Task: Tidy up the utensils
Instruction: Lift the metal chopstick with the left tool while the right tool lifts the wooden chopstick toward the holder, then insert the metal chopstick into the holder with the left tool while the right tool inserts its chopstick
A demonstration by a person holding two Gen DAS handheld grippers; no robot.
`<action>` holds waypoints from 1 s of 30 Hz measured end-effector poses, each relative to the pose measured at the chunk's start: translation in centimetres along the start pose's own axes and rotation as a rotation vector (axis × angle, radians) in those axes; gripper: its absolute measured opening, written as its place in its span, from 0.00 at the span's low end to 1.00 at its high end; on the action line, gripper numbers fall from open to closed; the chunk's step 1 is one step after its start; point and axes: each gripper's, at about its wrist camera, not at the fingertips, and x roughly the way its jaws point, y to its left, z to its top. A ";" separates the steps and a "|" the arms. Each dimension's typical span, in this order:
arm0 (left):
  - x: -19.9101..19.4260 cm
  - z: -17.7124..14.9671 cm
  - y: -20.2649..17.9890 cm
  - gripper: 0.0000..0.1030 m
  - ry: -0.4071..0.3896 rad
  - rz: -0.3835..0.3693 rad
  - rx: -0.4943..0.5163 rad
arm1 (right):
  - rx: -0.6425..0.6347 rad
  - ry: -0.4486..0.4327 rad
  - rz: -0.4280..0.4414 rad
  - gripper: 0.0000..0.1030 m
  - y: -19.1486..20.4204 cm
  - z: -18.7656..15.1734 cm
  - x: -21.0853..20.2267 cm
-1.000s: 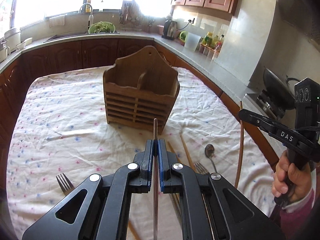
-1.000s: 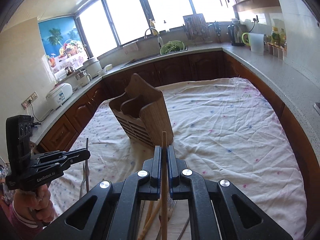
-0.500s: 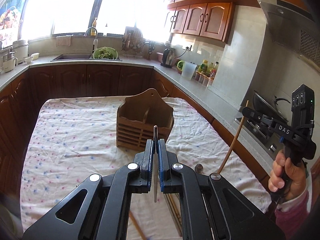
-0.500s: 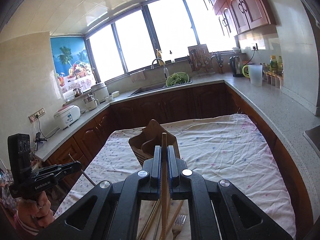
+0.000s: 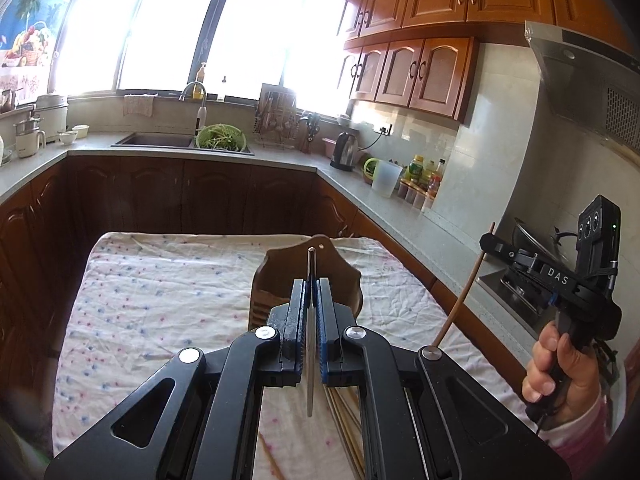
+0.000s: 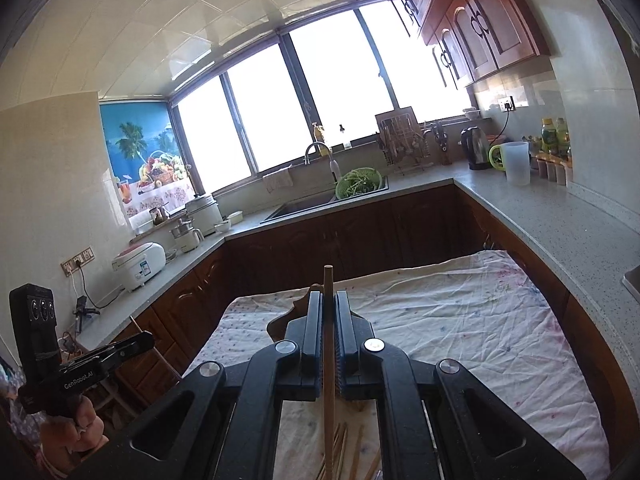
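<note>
The left tool (image 5: 310, 312) is gripping a thin metal utensil (image 5: 310, 344) between its closed fingers, the utensil's long axis running straight along the fingers, one end poking past the tips toward the wooden utensil holder (image 5: 344, 276) and the other end hanging back under the tool body. The right tool (image 6: 329, 332) is clamping a wooden chopstick (image 6: 328, 344) in the same manner, its blunt end sticking out beyond the fingertips and its length trailing down toward the camera. From the left wrist view the right tool (image 5: 490, 242) is showing at the right edge with the chopstick (image 5: 460, 300) slanting down and to the left. Both tools are hanging above the tabletop (image 5: 160, 280), which is wearing a dotted cloth. The holder is standing upright near the cloth's far right part; loose chopsticks (image 6: 344, 452) are lying on the cloth near its front edge. Open cloth is stretching to the holder's left.
</note>
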 end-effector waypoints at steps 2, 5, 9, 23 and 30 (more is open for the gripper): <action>0.3 1.2 0.2 0.04 -0.026 0.006 -0.003 | 0.005 -0.025 0.003 0.05 0.2 0.9 0.5; 1.0 3.1 0.4 0.04 -0.066 0.019 0.002 | 0.010 -0.065 0.008 0.05 0.4 2.5 1.3; 2.4 5.6 0.5 0.04 -0.114 0.030 0.014 | 0.010 -0.122 0.006 0.05 0.6 4.7 2.4; 12.6 6.1 3.9 0.04 -0.126 0.113 -0.017 | 0.041 -0.149 -0.041 0.05 -2.2 3.4 10.9; 17.2 2.6 5.4 0.04 -0.042 0.130 -0.068 | 0.059 -0.111 -0.054 0.05 -3.3 -0.5 13.7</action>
